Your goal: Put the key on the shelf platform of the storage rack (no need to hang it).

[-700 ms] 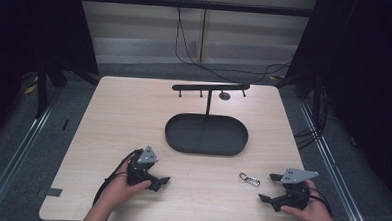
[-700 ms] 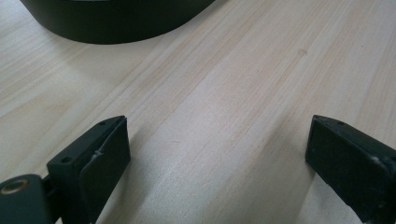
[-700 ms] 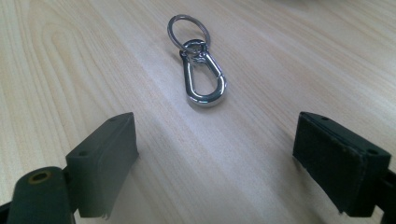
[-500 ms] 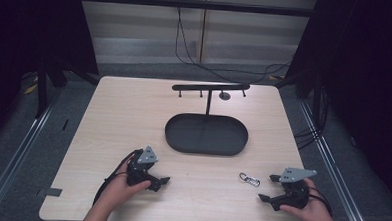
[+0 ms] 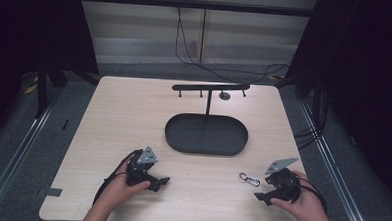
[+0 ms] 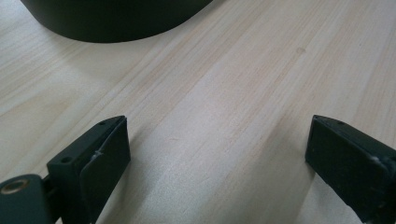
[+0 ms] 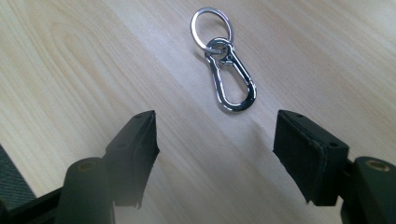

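The silver carabiner keyring is lying flat on the wooden tabletop, lower right of the high view, just ahead of the right gripper, whose fingers are standing released with nothing between them. Lower left, the left gripper is hovering over bare wood, fingers spread, near the black oval tray.

Silver metal carabiner clip with a round split key ring linked to its swivel end. Lies flat on the wooden table, near the black oval tray, apart from its rim.
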The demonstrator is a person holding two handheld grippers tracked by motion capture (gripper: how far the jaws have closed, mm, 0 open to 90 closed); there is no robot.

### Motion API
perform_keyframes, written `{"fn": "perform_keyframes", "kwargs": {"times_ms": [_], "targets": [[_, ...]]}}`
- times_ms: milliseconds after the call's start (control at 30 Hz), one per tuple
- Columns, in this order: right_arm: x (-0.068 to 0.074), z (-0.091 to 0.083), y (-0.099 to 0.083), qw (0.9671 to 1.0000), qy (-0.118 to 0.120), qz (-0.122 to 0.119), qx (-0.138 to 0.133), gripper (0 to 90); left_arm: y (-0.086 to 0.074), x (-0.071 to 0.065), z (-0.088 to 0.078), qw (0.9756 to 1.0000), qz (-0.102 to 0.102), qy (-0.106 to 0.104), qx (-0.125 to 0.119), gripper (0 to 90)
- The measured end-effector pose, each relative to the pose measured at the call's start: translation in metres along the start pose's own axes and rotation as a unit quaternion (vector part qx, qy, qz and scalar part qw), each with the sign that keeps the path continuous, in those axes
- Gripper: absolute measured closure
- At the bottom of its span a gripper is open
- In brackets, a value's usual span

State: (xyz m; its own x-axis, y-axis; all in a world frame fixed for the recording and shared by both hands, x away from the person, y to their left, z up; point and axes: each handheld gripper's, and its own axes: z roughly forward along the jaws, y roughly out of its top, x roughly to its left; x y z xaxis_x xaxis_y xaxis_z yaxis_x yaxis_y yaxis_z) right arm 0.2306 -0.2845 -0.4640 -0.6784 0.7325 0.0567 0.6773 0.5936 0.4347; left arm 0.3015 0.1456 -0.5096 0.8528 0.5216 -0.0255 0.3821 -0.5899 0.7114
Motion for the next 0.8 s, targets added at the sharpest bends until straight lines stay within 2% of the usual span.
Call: {"fn": "perform_keyframes", "kwargs": {"times_ms": [67,200,267,533,567,800], "targets": [[-0.001,-0.003,0.010,0.9998,0.001,0.000,0.020,30.9,0.000,0.000,0.000,1.0000,0.000,-0.001,-0.002,6.3],[-0.002,-0.002,0.018,0.9993,0.009,-0.010,0.036,33.6,0.000,0.000,0.000,1.0000,0.000,-0.001,-0.002,6.3],[0.001,0.002,0.024,0.9981,0.003,-0.025,0.057,35.7,0.000,0.000,0.000,1.0000,0.000,-0.001,-0.002,6.3],[-0.003,0.014,0.042,0.9941,-0.009,-0.060,0.090,41.6,0.000,0.000,0.000,1.0000,0.000,-0.001,-0.002,6.3],[-0.005,0.015,0.047,0.9934,-0.010,-0.057,0.099,43.6,0.000,0.000,0.000,1.0000,0.000,-0.001,-0.002,6.3],[-0.011,0.021,0.055,0.9909,0.005,-0.061,0.120,45.3,-0.001,0.000,0.000,1.0000,0.001,-0.003,-0.001,6.3]]}}
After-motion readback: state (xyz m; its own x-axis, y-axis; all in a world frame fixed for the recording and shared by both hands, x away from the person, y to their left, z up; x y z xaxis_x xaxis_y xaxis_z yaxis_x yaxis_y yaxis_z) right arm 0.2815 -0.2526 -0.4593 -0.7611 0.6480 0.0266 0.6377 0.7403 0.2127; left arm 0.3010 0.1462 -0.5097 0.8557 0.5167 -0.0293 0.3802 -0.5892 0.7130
